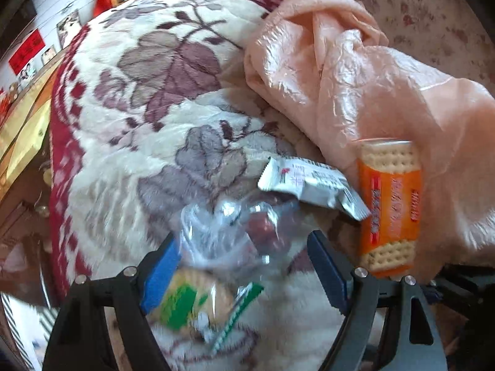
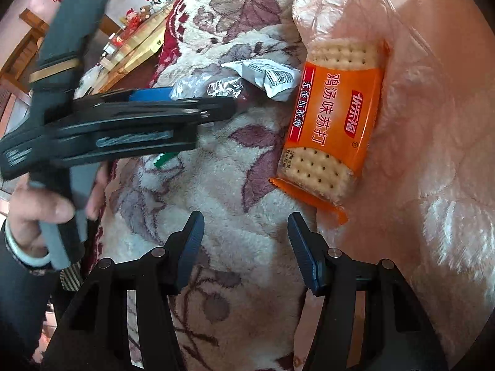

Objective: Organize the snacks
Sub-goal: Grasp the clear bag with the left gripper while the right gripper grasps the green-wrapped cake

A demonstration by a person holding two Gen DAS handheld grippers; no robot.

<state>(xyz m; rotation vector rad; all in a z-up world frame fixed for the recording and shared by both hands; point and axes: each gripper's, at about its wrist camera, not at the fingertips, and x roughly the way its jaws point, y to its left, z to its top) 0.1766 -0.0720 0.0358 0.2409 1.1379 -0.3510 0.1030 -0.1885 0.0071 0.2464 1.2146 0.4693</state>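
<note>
My left gripper point(image 1: 244, 266) is spread wide over the clear bag point(image 1: 229, 232) and the green packet point(image 1: 198, 306), pads not pressing on either, and both of those sit just left of the orange crackers point(image 2: 331, 126). The white packet point(image 1: 312, 185) touches the crackers' top-left corner, while their right edge is jammed against the pink cloth point(image 2: 433, 123). My right gripper point(image 2: 246, 247) is half open and empty below the crackers, over bare blanket point(image 2: 222, 185).
</note>
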